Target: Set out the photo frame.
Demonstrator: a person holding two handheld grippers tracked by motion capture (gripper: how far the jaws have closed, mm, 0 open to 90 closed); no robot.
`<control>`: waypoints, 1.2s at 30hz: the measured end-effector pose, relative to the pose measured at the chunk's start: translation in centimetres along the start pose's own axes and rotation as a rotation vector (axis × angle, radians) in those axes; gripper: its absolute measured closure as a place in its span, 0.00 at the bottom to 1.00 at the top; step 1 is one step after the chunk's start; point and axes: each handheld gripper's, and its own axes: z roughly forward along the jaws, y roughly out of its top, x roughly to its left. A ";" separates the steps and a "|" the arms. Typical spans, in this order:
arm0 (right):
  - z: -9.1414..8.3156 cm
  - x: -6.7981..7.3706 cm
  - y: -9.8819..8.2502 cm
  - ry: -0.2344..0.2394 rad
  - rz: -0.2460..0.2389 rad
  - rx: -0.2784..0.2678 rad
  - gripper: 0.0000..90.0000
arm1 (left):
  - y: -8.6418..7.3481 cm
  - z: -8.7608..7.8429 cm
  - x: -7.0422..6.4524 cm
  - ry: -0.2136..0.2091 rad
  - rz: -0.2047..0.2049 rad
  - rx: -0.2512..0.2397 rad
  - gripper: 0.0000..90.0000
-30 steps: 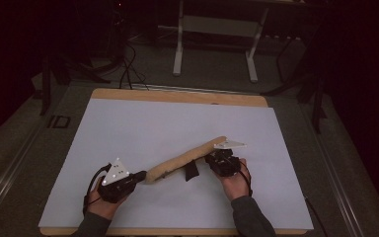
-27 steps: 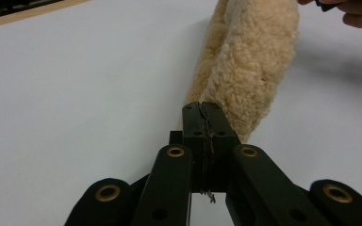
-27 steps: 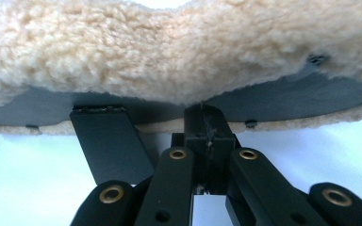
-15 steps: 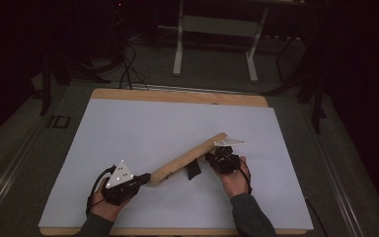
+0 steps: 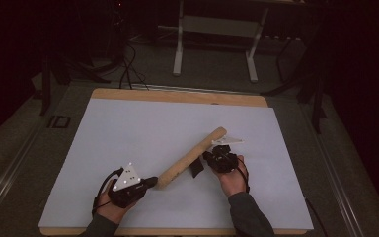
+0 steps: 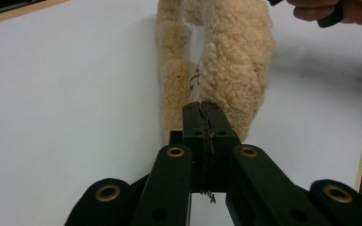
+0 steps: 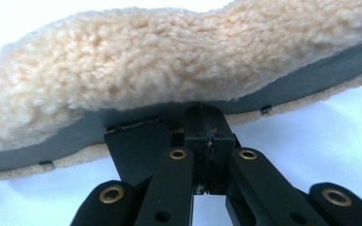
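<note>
High view: a long, tan fleece-covered pad [image 5: 191,158] lies diagonally on the white table [image 5: 128,133], between the left gripper [image 5: 150,181] at its lower end and the right gripper [image 5: 208,157] near its middle; each gripper is held in a hand.

Left gripper view: the black jaws are pressed together on the pad's [image 6: 235,70] near end, with a dark thread caught between them.

Right gripper view: the jaws are closed at the grey inner edge of the pad [image 7: 169,75], beside a black tab [image 7: 139,148]; whether fabric is pinched cannot be told.
</note>
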 end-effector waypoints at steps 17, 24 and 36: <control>-0.1 0.4 0.3 0.016 -0.002 -0.012 1.00 | 0.4 0.9 -1.2 -0.040 0.013 -0.004 1.00; -0.1 0.7 0.4 0.024 -0.008 -0.016 1.00 | 0.6 1.4 -1.9 -0.062 0.021 -0.011 1.00; 0.0 1.0 0.4 0.040 -0.017 -0.020 1.00 | 0.8 2.0 -2.9 -0.082 0.037 -0.011 1.00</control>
